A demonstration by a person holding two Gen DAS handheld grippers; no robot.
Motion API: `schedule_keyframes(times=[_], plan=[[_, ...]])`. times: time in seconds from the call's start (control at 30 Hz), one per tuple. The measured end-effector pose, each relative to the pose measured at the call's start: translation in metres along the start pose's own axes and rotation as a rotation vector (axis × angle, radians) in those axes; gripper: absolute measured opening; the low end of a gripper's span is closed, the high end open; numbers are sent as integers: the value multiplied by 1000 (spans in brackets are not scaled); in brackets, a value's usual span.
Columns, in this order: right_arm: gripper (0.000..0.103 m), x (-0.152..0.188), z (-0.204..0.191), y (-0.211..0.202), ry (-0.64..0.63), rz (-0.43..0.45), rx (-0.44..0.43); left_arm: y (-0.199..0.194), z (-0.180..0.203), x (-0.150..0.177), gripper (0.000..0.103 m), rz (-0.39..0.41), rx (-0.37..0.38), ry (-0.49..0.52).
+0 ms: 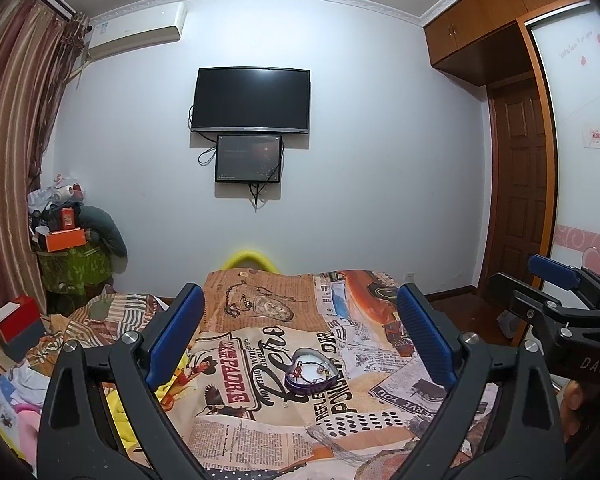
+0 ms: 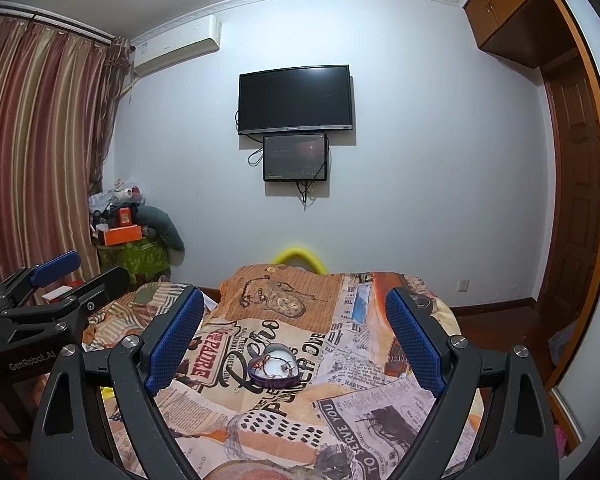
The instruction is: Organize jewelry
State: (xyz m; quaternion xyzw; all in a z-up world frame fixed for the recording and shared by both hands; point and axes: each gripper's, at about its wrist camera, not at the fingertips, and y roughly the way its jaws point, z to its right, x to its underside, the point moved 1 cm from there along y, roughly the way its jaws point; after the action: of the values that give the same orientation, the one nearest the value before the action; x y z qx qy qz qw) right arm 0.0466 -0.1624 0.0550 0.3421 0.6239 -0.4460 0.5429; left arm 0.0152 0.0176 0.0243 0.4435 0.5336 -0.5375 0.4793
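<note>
Both claws, left and right, hang wide open and empty above the bed. Heart tin holds jewelry at centre; a necklace lies farther off, likely needing pickup.

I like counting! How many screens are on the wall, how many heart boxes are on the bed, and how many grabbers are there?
Screens: 2, a big one and a small one
Heart boxes: 1
Grabbers: 2, left and right
Total: 5
</note>
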Motion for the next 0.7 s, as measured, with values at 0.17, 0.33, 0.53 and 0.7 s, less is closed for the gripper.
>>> schedule_keyframes(times=[0.17, 0.33, 0.53, 0.7], plan=[[91, 0, 1, 0, 2, -1, -1, 1, 0, 1, 97, -5, 11, -2], [91, 0, 0, 0, 4, -2, -1, 4, 0, 1, 98, -14, 22, -6], [91, -1, -1, 0, 8, -5, -1, 4, 1, 2, 98, -18, 25, -4], [91, 0, 0, 1, 8, -7, 0, 4, 0, 2, 99, -20, 27, -8]])
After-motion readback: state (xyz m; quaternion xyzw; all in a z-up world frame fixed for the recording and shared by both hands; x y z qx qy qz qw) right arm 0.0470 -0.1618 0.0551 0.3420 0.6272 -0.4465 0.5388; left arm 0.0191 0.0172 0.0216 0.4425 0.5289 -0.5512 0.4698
